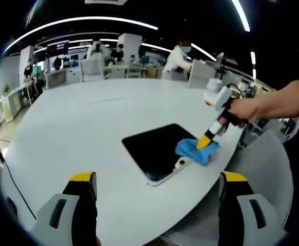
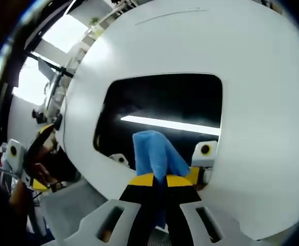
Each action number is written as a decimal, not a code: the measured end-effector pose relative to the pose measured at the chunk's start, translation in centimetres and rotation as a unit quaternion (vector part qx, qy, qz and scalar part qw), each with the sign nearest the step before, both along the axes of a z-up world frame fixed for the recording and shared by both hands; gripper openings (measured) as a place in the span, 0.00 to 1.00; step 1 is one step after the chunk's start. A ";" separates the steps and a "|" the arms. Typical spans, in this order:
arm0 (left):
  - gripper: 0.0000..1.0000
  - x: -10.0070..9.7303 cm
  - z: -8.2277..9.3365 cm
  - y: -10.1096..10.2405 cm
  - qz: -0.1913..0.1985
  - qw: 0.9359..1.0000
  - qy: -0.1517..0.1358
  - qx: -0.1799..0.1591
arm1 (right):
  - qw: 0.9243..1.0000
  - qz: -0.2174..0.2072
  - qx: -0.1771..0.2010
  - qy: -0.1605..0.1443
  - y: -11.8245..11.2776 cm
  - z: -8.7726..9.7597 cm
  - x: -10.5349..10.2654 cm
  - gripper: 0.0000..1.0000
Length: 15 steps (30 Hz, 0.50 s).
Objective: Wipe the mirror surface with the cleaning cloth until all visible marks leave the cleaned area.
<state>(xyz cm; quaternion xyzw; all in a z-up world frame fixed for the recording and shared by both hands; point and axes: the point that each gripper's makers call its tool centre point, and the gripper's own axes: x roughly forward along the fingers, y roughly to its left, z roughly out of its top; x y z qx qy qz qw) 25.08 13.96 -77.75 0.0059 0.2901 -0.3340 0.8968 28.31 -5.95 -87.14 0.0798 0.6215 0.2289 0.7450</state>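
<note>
A dark rectangular mirror (image 1: 157,150) with a white frame lies flat on the white table (image 1: 87,123). My right gripper (image 1: 207,143) comes in from the right of the left gripper view, shut on a blue cloth (image 1: 196,150) that rests on the mirror's near right corner. In the right gripper view the mirror (image 2: 164,105) reflects a ceiling light strip, and the blue cloth (image 2: 154,154) stands pinched between my right gripper's (image 2: 159,180) jaws over the mirror's near edge. My left gripper (image 1: 157,182) hangs open above the table's near part, nothing between its jaws.
The table's rounded edge (image 1: 226,169) runs just right of the mirror, with a grey chair seat (image 1: 264,164) beyond it. Desks, chairs and people stand at the far side of the room. The left gripper (image 2: 34,154) shows at the left of the right gripper view.
</note>
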 end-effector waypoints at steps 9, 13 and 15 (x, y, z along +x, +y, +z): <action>1.00 0.1 0.1 -0.2 -0.001 1.000 0.002 0.000 | 1.000 -0.004 -0.002 -0.001 -1.1 0.1 -0.1 0.01; 1.00 0.2 0.1 -0.4 -0.001 1.000 0.002 -0.001 | 1.000 -0.008 -0.001 -0.001 -1.6 0.1 -0.1 0.01; 1.00 0.2 0.1 -0.5 -0.002 1.000 0.003 0.000 | 1.000 -0.008 -0.001 -0.001 -1.8 0.2 -0.1 0.01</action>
